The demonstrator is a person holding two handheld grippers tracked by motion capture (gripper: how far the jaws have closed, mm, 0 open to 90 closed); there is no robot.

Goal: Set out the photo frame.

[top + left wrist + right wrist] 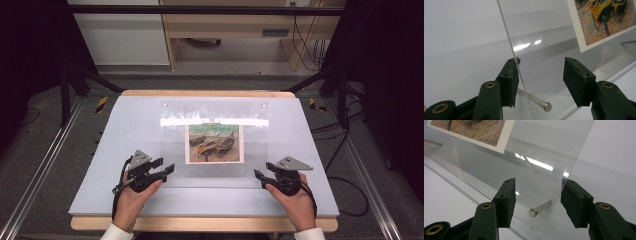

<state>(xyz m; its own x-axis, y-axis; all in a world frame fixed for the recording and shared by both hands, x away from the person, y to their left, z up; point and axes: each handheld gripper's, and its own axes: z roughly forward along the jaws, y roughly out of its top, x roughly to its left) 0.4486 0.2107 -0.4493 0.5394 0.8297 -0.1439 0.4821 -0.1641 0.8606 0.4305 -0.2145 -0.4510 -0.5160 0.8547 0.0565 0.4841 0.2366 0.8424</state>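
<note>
From above, you hold one left hand-held gripper (167, 169) and one right hand-held gripper (258, 175) at the near corners of one clear acrylic sheet (215, 172) lying on the desk (125, 125), one boat print (214, 143) beneath it. Your left gripper view has jaws apart, straddling the sheet's edge, one metal pin (535, 100) below. Your right gripper view likewise: jaws unclenched around the corner, one pin (540, 208).

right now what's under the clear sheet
A painting print of boats lies under the clear sheet. Metal pins stand beneath its near corners. Glare hides whatever lies under the far strip.
</note>
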